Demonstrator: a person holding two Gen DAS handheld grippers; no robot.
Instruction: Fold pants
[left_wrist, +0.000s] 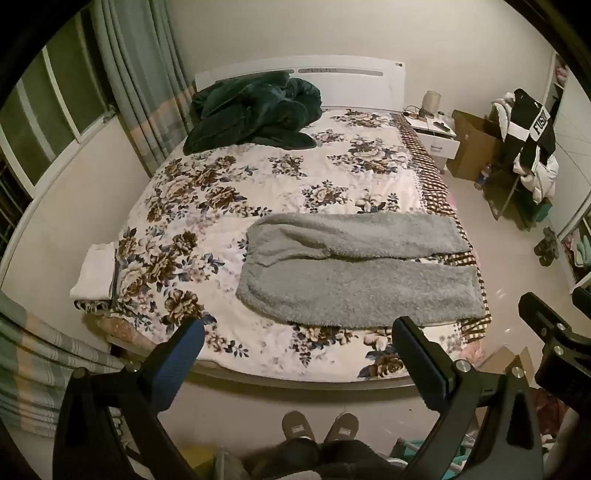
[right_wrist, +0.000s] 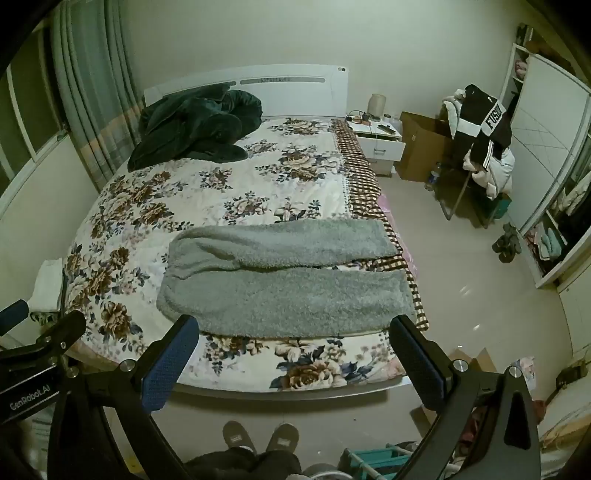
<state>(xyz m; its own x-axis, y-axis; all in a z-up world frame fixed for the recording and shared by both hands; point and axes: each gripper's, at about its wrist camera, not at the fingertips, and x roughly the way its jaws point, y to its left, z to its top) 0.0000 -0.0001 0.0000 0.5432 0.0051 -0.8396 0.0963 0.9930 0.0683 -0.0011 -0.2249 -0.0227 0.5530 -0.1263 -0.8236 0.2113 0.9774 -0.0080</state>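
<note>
Grey fleece pants (left_wrist: 354, 266) lie flat across the near part of the floral bed (left_wrist: 207, 206), waist to the left, both legs running right to the bed's edge with a narrow gap between them. They also show in the right wrist view (right_wrist: 280, 280). My left gripper (left_wrist: 299, 334) is open and empty, held above the bed's foot edge, short of the pants. My right gripper (right_wrist: 295, 332) is open and empty, just in front of the nearer leg. The right gripper also shows at the right edge of the left wrist view (left_wrist: 554, 332).
A dark green blanket (left_wrist: 255, 114) is heaped at the headboard. A folded white cloth (left_wrist: 96, 273) lies on the bed's left edge. A nightstand (left_wrist: 432, 136), cardboard box (left_wrist: 476, 144) and clothes-laden chair (left_wrist: 528, 147) stand on the right. Slippered feet (left_wrist: 319, 424) stand at the bed's foot.
</note>
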